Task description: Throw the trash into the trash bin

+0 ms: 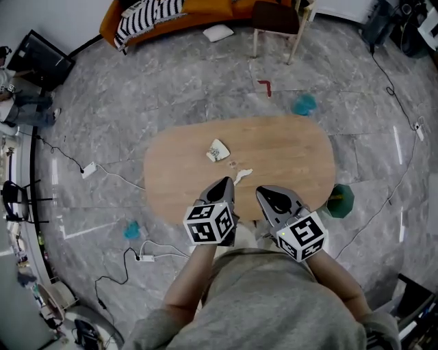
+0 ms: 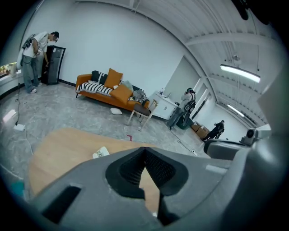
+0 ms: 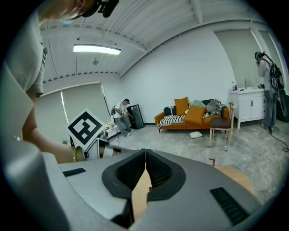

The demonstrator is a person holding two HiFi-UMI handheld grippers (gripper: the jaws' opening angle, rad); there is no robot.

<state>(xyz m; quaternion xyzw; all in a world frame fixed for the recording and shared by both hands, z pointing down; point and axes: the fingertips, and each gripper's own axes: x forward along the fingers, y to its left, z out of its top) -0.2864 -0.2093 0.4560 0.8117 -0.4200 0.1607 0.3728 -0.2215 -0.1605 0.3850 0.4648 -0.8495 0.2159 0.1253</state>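
Work starts at the near edge of the table [image 1: 171, 178]. The left gripper [image 1: 225, 183] and the right gripper [image 1: 263, 193] sit there side by side, both clenched on nothing. Each gripper view shows the jaws meeting at the tips with only tabletop behind them. The first need, I judge, is to spread one pair of jaws before reaching, wide enough to straddle a piece of trash.

Just past the tips, roughly between the two grippers, lies a small white scrap [image 1: 243, 175]. It looks thin and flat, so pressing straight down would probably only skate over it. A low, slanted approach that slides one jaw under an edge looks safer.

A little farther, near the table's middle, sits a crumpled paper [image 1: 217, 150], also visible in the left gripper view [image 2: 101, 153]. It is bulkier and should pinch easily across its middle.

The trash bin [image 1: 340, 200], dark green, stands on the floor just beside the table's right end, partly hidden by the table edge. It is nearer the right gripper, so carrying with that hand avoids a reach across the body. Paper this light may drift, so it is best released low over the opening, once past the table edge.

Beyond the table, a teal object [image 1: 304, 104] lies on the floor and a chair [image 1: 277, 20] stands farther off. I cannot tell what the teal object is.
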